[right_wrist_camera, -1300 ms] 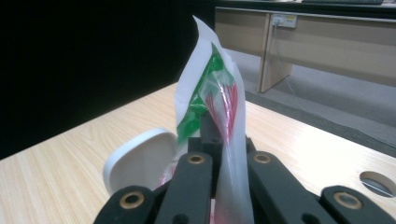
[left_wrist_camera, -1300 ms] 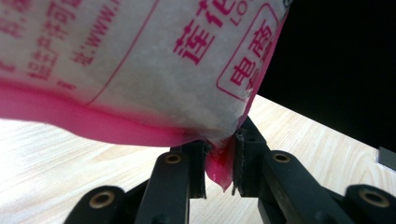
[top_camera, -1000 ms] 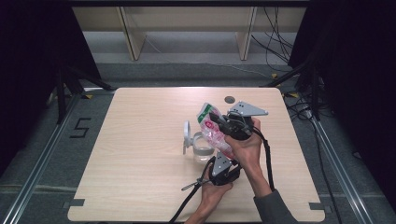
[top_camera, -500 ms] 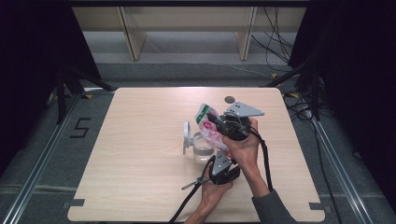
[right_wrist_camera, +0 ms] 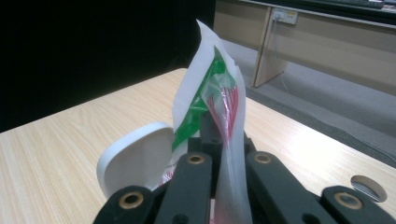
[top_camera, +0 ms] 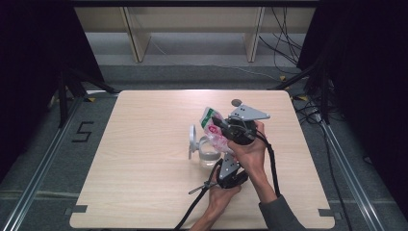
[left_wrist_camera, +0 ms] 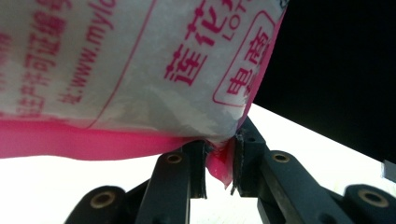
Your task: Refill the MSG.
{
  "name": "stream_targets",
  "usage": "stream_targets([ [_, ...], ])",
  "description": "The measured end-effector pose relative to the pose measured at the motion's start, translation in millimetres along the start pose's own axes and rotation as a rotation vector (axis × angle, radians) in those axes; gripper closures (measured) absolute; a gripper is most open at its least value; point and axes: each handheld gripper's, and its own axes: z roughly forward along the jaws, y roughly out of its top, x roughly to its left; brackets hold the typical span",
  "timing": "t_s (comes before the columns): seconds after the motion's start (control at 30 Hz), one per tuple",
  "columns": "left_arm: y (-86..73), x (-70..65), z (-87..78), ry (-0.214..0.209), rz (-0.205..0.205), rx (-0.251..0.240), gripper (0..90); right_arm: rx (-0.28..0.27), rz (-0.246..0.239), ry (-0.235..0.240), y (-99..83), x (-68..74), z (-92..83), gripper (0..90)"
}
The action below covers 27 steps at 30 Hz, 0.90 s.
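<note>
Both tools have the plastic bag (top_camera: 215, 129) up over the middle of the bench (top_camera: 144, 144), above a clear jar (top_camera: 208, 153) with its white lid (top_camera: 192, 139) flipped open. It's white and crinkly, pink-edged, pink print, green at top. Left tool (left_wrist_camera: 219, 163) pinches its pink corner; right tool (right_wrist_camera: 229, 154) is clamped on its upper edge.

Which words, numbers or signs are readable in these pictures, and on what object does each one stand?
"5": black mark on the floor left of the table.
"www.mylo", cut off: pink print on the plastic bag.
"莲花" and "LOT", cut off: pink print on the same bag.
"电商", partly cut: pink boxed label on the bag.
Other pink lines on the bag: too blurred.
</note>
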Motion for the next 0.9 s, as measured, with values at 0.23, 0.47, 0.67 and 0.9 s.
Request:
stream_targets([
  [0.23, 1.3, 0.1, 1.6, -0.002, 0.007, -0.004, 77.5, 0.005, 0.009, 0.006, 1.0, -0.5, 0.1, 90.0],
  [0.47, 2.8, 0.2, 2.0, 0.0, 0.012, -0.011, 77.6, 0.008, -0.012, -0.004, 3.1, 0.1, -0.8, 90.0],
  [0.67, 1.8, 1.5, 3.5, -0.014, 0.001, -0.01, 77.6, 0.012, -0.019, 0.015, 1.8, 2.3, 3.8, 90.0],
  [0.9, 2.1, 1.2, 3.9, -0.017, -0.005, -0.014, 77.7, 0.03, -0.02, 0.003, 2.6, 3.1, 2.6, 90.0],
])
